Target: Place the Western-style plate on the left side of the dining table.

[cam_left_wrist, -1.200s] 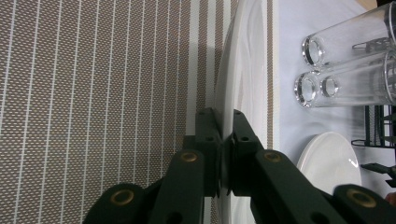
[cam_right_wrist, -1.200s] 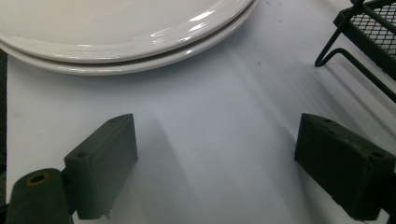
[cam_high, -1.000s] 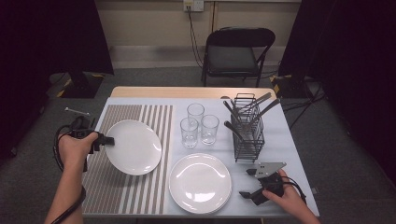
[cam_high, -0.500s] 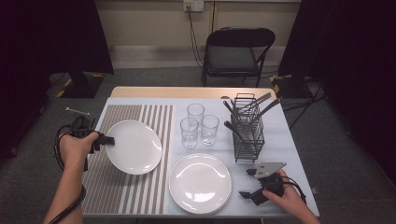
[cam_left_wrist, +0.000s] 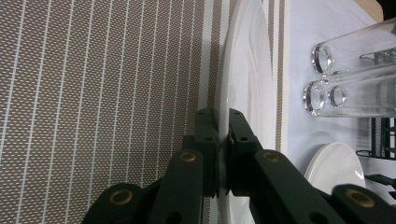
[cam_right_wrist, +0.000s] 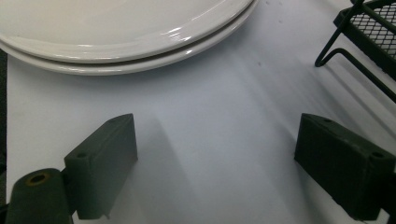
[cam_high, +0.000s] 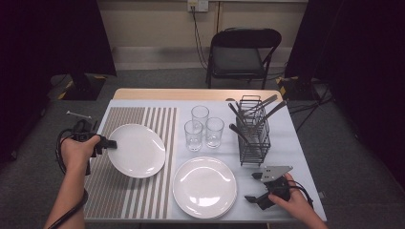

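My left hand (cam_high: 79, 150) sits at the near left, forearm coming up from below, wrist level, gripping the left gripper (cam_high: 111, 143), which points to my right. Its jaws are clamped tight, pads (cam_left_wrist: 208, 135) pinching a thin edge, turned on their side. Over at the near right, my right hand (cam_high: 291, 198) rests low with the right gripper (cam_high: 252, 187) aimed leftward. Those jaws stand wide apart, pads (cam_right_wrist: 105, 158) spread with bare space between them.
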Action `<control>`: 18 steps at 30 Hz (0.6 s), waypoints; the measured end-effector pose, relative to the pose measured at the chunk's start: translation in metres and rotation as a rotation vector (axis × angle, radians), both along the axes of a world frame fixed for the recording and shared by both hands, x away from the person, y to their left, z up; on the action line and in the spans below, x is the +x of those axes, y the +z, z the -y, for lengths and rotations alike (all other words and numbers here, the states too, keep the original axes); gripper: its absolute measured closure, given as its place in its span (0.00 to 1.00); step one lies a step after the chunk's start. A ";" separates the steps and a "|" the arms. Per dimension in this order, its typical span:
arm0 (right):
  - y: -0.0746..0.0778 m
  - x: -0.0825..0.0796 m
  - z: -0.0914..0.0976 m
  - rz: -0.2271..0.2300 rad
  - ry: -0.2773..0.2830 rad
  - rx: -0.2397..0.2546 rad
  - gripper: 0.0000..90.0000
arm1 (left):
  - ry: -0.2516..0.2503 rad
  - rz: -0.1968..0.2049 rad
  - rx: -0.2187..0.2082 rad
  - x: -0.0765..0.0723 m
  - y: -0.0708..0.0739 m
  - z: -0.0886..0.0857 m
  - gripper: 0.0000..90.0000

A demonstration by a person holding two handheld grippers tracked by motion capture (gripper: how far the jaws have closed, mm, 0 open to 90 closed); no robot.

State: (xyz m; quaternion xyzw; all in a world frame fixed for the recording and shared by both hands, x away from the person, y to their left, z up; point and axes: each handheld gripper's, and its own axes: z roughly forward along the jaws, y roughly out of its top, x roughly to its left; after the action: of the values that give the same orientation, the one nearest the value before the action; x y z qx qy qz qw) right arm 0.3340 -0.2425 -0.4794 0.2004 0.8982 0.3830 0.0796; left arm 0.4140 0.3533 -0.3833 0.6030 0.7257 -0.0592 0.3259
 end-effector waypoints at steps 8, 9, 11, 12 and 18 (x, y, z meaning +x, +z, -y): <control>0.000 0.000 0.000 0.000 0.000 0.000 0.13 | 0.015 0.000 0.017 0.001 -0.003 0.000 0.94; 0.000 0.000 0.000 0.000 0.000 0.000 0.13 | 0.003 0.000 0.021 0.001 -0.004 -0.001 0.94; 0.000 0.000 0.000 0.000 0.000 0.000 0.13 | 0.007 -0.003 0.029 0.001 -0.004 0.000 0.93; 0.000 0.000 0.000 0.000 0.000 0.000 0.13 | 0.026 0.000 0.023 0.002 -0.005 0.001 0.93; 0.000 0.000 0.000 0.000 0.000 0.000 0.13 | 0.018 -0.009 0.042 0.003 -0.008 -0.001 0.92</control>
State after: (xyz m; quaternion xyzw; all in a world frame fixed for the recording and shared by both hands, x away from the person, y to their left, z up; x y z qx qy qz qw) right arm 0.3341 -0.2425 -0.4794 0.2004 0.8983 0.3830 0.0795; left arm 0.4166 0.3543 -0.3908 0.6028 0.7337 -0.0437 0.3105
